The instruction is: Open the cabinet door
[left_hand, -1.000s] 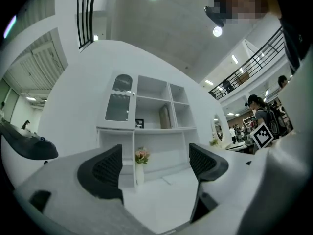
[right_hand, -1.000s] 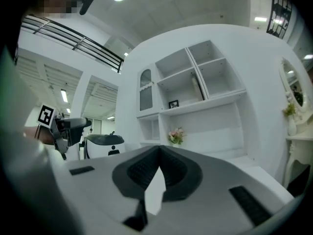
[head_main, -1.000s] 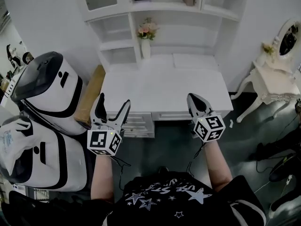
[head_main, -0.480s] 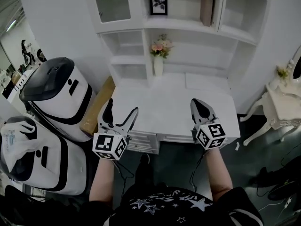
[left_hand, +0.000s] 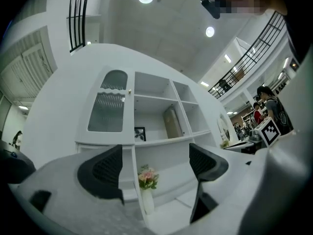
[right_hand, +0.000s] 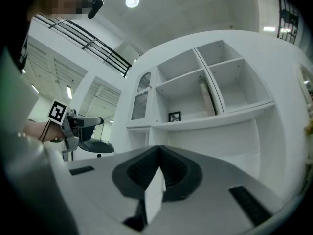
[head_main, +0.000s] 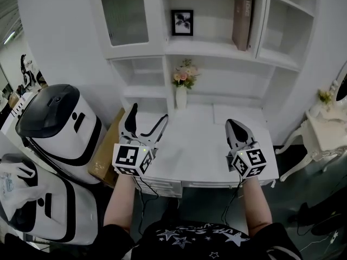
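Left gripper (head_main: 147, 114) jaws wide apart, empty; right gripper (head_main: 234, 124) jaws together; cabinet door (head_main: 126, 18) closed

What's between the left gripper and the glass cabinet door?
In the head view, only small open shelves sit between the left gripper and the cabinet door.

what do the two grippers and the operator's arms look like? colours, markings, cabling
The left gripper and right gripper have black tapered jaws with ribbed pads and white bodies, each ending in a white cube with black square markers. A thin black cable hangs from each. The forearms are unsleeved; the top is black with white stars.
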{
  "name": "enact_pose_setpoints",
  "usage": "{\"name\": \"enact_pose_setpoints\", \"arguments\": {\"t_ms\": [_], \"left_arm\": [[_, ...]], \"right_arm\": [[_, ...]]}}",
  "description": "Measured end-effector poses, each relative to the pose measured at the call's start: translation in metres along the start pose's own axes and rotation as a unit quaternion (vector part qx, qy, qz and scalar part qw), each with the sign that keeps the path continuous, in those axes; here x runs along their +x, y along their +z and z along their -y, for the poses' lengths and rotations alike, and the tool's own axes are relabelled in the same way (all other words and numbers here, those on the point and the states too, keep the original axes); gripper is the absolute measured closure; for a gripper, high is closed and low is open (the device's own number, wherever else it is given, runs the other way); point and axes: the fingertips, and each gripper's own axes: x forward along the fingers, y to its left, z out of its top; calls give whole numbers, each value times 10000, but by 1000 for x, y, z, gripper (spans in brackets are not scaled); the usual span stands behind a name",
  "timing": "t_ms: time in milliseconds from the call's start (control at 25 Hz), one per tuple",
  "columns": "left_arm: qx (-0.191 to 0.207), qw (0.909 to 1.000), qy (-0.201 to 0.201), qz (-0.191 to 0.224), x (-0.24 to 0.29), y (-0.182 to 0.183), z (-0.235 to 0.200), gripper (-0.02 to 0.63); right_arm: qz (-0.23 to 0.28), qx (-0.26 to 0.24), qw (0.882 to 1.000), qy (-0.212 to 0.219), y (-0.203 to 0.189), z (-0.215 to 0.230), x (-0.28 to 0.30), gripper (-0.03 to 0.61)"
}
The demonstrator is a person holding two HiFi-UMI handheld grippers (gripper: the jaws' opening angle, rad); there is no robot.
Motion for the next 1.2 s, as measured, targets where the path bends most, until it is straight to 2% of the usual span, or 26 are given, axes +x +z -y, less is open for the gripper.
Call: {"name": "enact_pose_setpoints", "arguments": {"t_ms": [320, 560, 840, 1200], "left_arm": [[200, 9980, -264, 539, 88, 42, -50, 183], [235, 9964, -340, 746, 138, 66, -86, 183], [533, 9885, -554, 1299, 192, 117, -106, 183], [891, 9770, -662, 1820, 241, 174, -133, 260]], "right_arm": [[296, -182, 9994, 0, 31, 17, 82, 572], [563, -396, 9976, 61, 62, 15, 135, 572], [941, -718, 9930, 27, 110, 18, 187, 572], [1283, -1283, 9834, 97, 184, 13, 238, 572]]}}
